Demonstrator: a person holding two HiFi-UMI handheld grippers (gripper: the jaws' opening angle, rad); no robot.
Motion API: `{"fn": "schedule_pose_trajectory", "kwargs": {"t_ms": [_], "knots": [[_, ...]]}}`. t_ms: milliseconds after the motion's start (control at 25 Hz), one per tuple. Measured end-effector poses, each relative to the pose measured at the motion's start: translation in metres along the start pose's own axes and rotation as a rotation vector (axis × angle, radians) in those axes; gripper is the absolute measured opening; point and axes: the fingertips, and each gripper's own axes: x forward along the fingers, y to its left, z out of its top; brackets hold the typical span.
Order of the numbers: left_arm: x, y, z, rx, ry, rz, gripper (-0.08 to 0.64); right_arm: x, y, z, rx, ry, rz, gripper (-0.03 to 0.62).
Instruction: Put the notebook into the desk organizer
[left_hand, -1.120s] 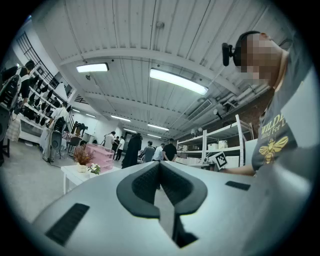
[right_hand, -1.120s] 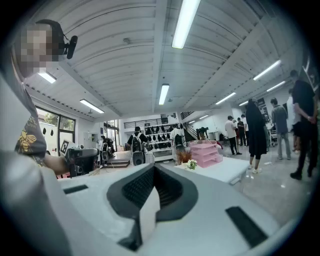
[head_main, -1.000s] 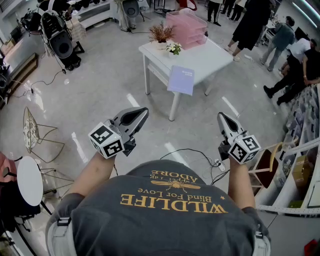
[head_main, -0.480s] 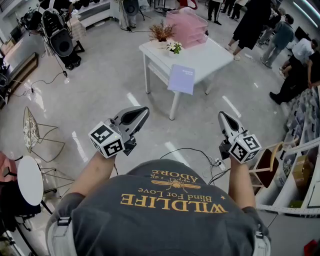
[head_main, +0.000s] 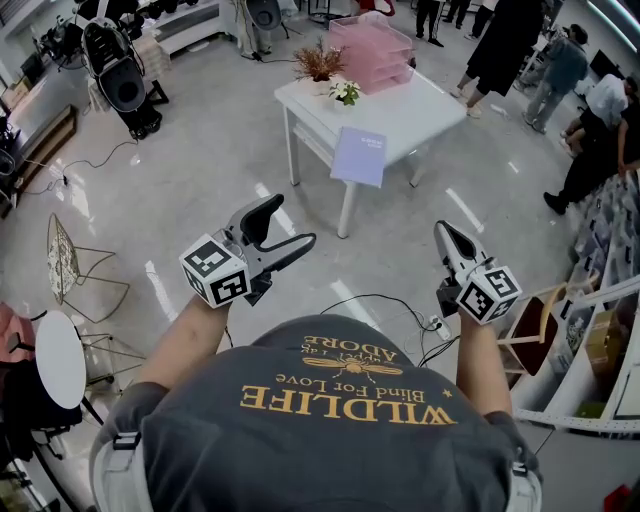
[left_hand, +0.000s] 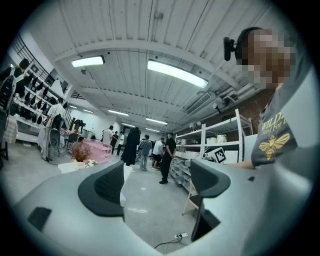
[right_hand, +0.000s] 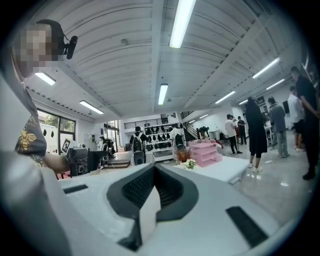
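Note:
A lavender notebook (head_main: 360, 156) lies on the near edge of a white table (head_main: 420, 115), partly overhanging it. The pink desk organizer (head_main: 372, 52) stands at the table's far end and also shows small in the left gripper view (left_hand: 97, 150) and the right gripper view (right_hand: 205, 152). Both grippers are held in the air close to the person's chest, well short of the table. My left gripper (head_main: 291, 222) has its jaws opening wide, with nothing between them (left_hand: 157, 175). My right gripper (head_main: 443, 232) is shut and holds nothing (right_hand: 155, 187).
A dried plant (head_main: 320, 65) and small flowers (head_main: 347, 94) sit beside the organizer. Several people stand at the back right. Shelving (head_main: 600, 330) runs along the right. A wire chair (head_main: 65, 262) and a round white stool (head_main: 58, 360) stand left. A cable and power strip (head_main: 435, 325) lie on the floor.
The left gripper's jaws, shut in the earlier frames, now stand wide apart. The right gripper has stayed put and shut. People at the back right have shifted.

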Motion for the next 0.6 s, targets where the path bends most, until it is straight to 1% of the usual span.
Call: {"fn": "schedule_pose_trajectory", "kwargs": {"t_ms": [160,400,600], "knots": [[0.020,-0.006,0.002,0.007,-0.002,0.015,0.413,-0.008,-0.019,0.007,-0.006,-0.002,0.009,0.000],[0.058,-0.033,-0.002,0.001,0.004,0.032,0.413,-0.030,-0.056,0.012,-0.009,-0.002,0.028,0.000],[0.087,-0.039,-0.009,-0.010,0.016,0.035,0.413,-0.029,-0.087,0.011,-0.009,0.003,0.040,0.000]]}}
